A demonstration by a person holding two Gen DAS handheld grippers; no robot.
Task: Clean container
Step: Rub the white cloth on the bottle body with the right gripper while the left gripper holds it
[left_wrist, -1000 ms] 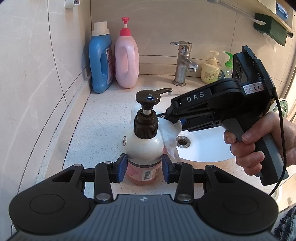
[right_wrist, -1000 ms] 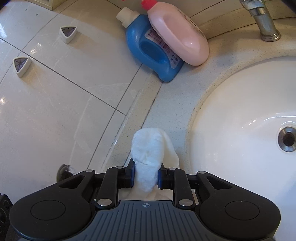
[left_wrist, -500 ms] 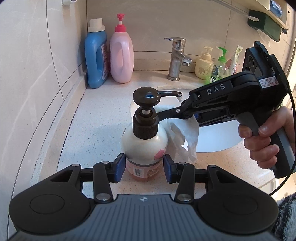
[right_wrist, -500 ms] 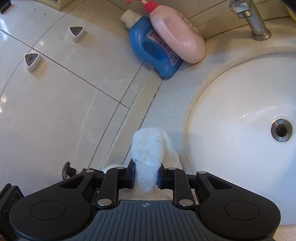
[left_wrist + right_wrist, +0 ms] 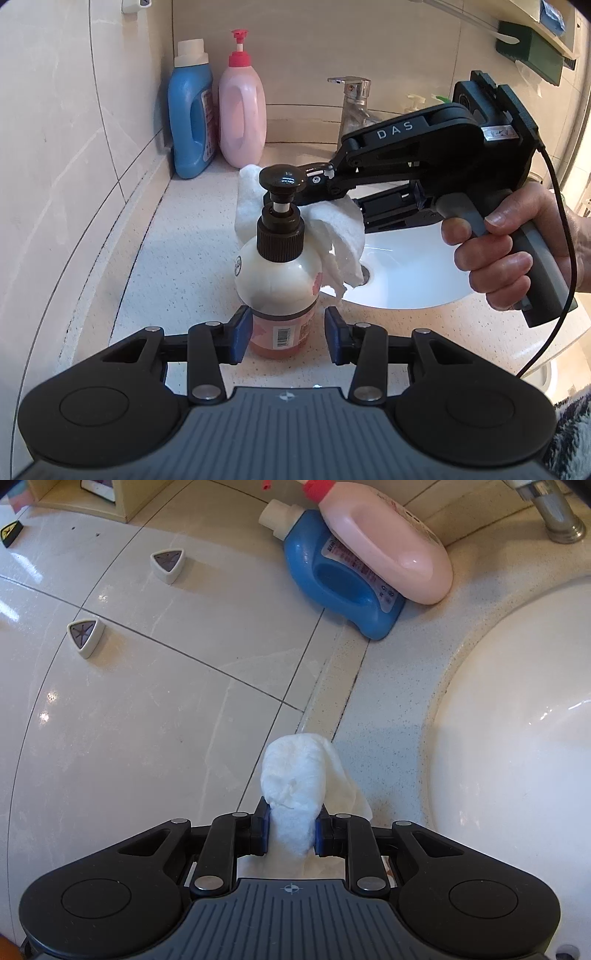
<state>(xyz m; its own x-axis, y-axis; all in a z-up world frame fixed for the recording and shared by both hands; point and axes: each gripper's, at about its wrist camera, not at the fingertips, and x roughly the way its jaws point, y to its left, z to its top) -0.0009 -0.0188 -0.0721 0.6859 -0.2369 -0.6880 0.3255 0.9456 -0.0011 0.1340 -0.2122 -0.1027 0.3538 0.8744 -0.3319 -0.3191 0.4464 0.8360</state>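
Item: pump bottle (image 5: 277, 273), cream shoulder over a pink lower half, black pump head. We find it standing on the speckled worktop (image 5: 177, 266) at the rim of the white basin (image 5: 406, 269), upright, long axis vertical; the spout seems to point away from us toward the basin, though the wipe hides it.

Left tongs (image 5: 283, 334): part-open, pads flanking the bottle's base. The left pad looks to touch; a gap shows at the right pad, so we judge the bottle bracketed, not clamped.

Right tongs (image 5: 291, 829): closed on a wad of white wipe (image 5: 293, 775). In the left view the wipe (image 5: 338, 240) drapes around the pump neck and over the shoulder.

Risks, as we judge them:
- Sideways wiping high on the neck could tip the loosely held bottle, possibly into the basin.
- Downward pressure on the pump head could dispense soap.
- The wipe may snag under the head and pull from the tongs.
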